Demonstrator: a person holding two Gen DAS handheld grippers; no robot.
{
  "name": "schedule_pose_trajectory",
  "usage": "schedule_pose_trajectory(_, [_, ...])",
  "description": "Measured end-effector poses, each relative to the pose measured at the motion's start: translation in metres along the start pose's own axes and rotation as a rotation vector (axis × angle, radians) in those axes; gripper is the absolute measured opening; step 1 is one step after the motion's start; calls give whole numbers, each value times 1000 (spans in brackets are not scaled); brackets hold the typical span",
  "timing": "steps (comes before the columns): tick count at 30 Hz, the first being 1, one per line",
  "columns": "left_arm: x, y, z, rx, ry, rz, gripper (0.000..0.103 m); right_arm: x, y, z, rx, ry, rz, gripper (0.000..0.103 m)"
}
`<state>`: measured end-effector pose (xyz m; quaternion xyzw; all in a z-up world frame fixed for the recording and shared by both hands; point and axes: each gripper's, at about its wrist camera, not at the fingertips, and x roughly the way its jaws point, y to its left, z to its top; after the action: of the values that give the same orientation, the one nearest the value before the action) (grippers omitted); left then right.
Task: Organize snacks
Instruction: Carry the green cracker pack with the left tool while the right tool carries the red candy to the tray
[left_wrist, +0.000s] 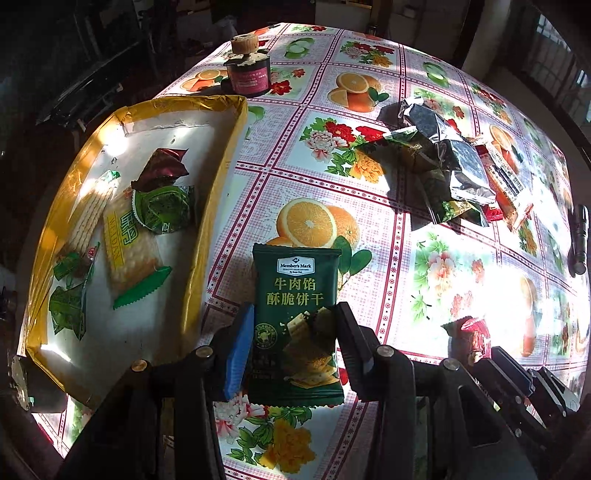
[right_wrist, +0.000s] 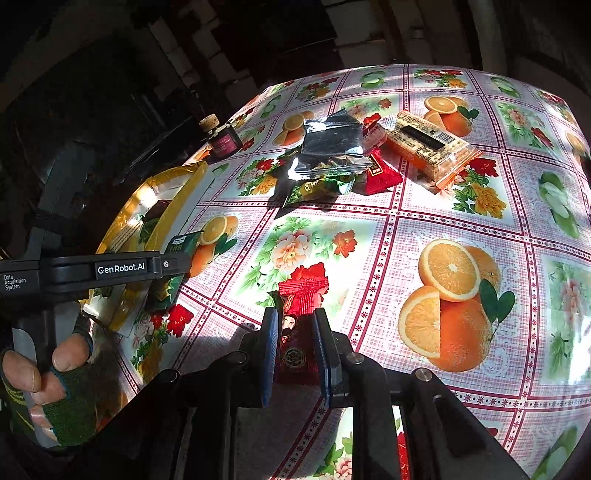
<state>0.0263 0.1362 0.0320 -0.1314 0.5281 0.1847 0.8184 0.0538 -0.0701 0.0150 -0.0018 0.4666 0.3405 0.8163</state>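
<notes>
Oilcloth printed with oranges and flowers is covering the counter, sun striking it hard on the right. Sitting at the left edge is a yellow-rimmed tray with a white floor, already holding several green and dark red wrapped snacks and a pack of crackers. Lying far right of the tray is a loose pile of snacks: silver foil packs, green wrappers, a red one, and an orange-and-clear biscuit pack at its right side. A small dark jar with a pink label and cork stopper is standing beyond the tray's far corner. The left claw is gripping a dark green biscuit packet upright, pads pressing on its lower half, just right of the tray's near end. The right claw is closing tight on a small red snack packet, holding it above the flowered square near the middle of the counter. A hand in a green fingerless glove is grasping the left tool's handle.
</notes>
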Motion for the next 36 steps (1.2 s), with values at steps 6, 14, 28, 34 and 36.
schedule_pose_trajectory(6, [-16,6,-4,9,-32,-4,43,8,19,2,-96,20,-93,34])
schedule_pose_trajectory(14, [-40,11,-14,29,-100,22,44,15,25,4,-100,1,-125,20])
schedule_pose_trajectory(28, [-76,44,-29,-1,-211,110,44,-51,59,19,19,-221,106,21])
schedule_pose_trajectory(34, [-82,62,-34,-21,-229,138,44,-51,84,22,-6,-231,157,21])
schedule_pose_trajectory(36, [-83,68,-35,-29,-233,148,44,-48,91,22,-17,-223,166,21])
